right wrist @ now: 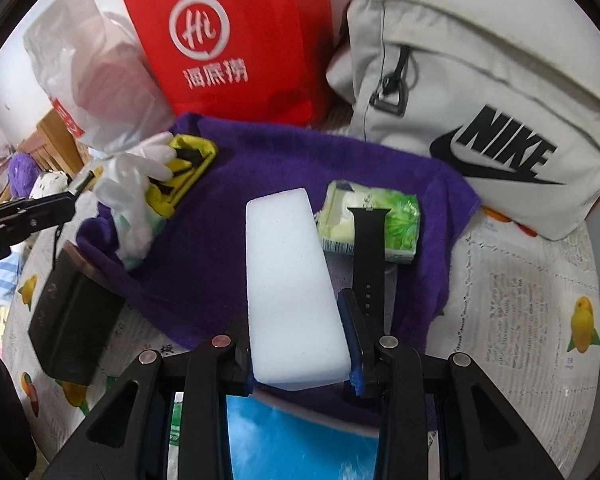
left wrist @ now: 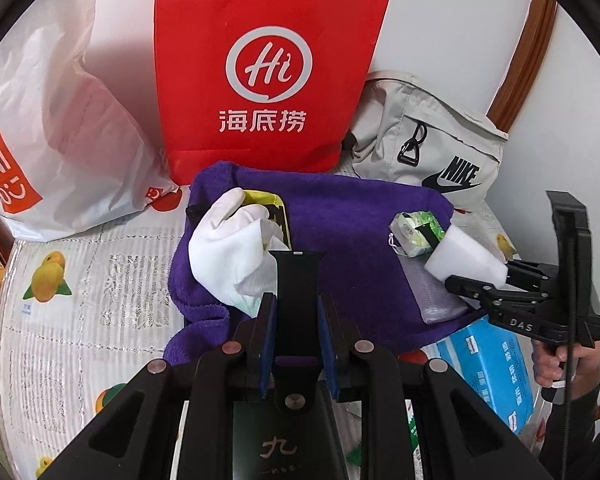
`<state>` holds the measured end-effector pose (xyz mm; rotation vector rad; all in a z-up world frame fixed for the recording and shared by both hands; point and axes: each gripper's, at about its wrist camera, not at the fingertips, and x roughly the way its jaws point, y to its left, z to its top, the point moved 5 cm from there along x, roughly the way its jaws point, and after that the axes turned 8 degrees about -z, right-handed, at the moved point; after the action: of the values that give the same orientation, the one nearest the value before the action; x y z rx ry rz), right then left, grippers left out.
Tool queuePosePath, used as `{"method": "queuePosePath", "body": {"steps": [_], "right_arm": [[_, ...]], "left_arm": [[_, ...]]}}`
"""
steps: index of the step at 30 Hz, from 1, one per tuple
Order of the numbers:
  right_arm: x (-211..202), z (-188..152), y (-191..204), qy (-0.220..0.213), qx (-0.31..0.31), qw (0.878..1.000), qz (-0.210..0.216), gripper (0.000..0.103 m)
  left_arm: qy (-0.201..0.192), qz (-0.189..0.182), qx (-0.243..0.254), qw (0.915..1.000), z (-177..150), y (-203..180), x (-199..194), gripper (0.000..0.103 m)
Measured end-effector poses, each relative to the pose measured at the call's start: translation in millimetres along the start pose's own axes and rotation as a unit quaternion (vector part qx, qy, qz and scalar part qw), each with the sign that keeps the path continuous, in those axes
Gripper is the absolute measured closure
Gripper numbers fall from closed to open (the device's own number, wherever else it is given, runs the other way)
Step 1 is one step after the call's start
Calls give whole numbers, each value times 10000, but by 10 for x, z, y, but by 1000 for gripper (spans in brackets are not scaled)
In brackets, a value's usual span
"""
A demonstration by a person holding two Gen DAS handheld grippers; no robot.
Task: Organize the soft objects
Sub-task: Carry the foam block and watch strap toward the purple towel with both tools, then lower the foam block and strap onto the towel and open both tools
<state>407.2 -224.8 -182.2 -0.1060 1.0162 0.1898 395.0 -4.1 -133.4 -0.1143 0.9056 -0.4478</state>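
A purple towel is spread on the table. My left gripper is shut on a black watch strap that sticks out forward over the towel's near edge. Beside it lies a white glove on a yellow item. My right gripper is shut on a white foam block above the towel. A second black strap rests across a green tissue pack.
A red paper bag, a white plastic bag and a grey Nike bag stand behind the towel. A blue box, a lavender pouch and a black box lie near the towel's front.
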Motion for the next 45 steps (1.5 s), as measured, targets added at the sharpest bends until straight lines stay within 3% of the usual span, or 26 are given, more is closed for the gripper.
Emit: {"method": "queuePosePath", "body": {"steps": [6,18,24,34,39,43,45], "right_arm": [[200,-27,11,350,-2,9993,91,68],[190,-7,-31,338,-76,9992,210,64],[88,1,-63,121,-71,9998,173,41],[-57,37,-137,-135,15,9999,101,41],[-193,65,-176,-296,15,9995,-146,41],[-341,61,-190,-379,161,9991,-43,41],[-397,29,-185,-379,185,9991,-56,41]], "left_arm": [[156,-75,-48,9998,51,25,159,83],[542,-181,61,9983,202,-158,558,83],[722,-296,-50,9969,271,-200,762,83],[989,-240,-115,9947,203,-173,992,83],[1030,-128,-77,9946,185,-173,987,82],[965,-112,-102,9952,208,-204,887,58],[862,-90,-46,9962,202,-233,767,57]]}}
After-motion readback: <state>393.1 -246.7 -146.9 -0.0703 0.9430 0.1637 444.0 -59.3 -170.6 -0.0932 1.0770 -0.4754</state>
